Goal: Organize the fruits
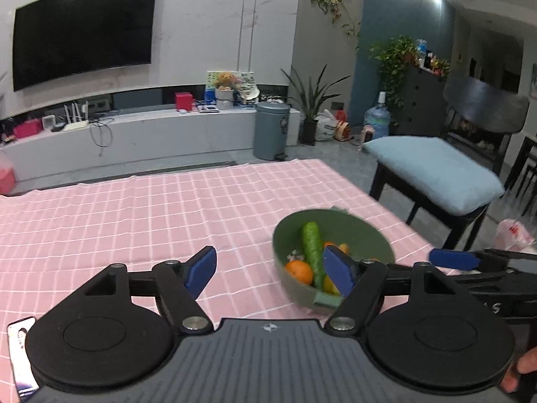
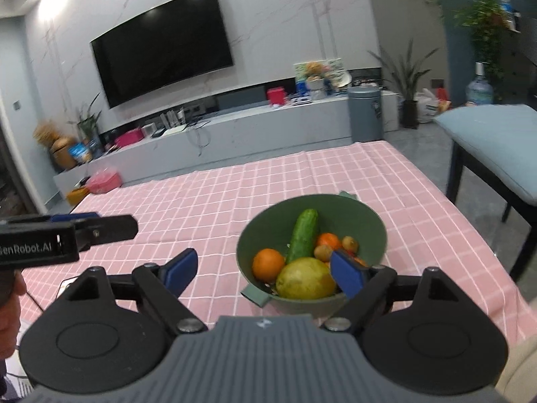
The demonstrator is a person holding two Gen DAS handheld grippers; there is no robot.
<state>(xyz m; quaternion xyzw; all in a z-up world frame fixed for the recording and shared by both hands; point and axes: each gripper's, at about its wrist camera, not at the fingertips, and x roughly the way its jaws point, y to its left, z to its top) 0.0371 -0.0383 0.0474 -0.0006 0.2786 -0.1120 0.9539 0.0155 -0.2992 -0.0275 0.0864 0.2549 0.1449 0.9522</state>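
Observation:
A green bowl [image 1: 355, 231] [image 2: 352, 218] stands on the pink checked tablecloth [image 1: 134, 221] near the table's right edge. In it lie a cucumber [image 1: 312, 245] [image 2: 303, 235], an orange [image 1: 298, 271] [image 2: 267, 263], a large yellow-green fruit [image 2: 305, 278], a smaller orange [image 2: 329, 240] and small brown fruits [image 2: 350, 243]. My left gripper [image 1: 272, 270] is open and empty, to the left of the bowl. My right gripper [image 2: 265, 272] is also open and empty, its right pad in front of the bowl's near rim. Each gripper shows in the other's view [image 1: 456, 258] [image 2: 77, 218].
A phone [image 1: 21, 352] lies at the table's near left. A dark chair with a blue cushion [image 1: 433, 171] [image 2: 496, 141] stands beside the table's right edge. A white plastic bag [image 1: 513, 235] sits at the right, a grey bin [image 1: 271, 127] beyond the far edge.

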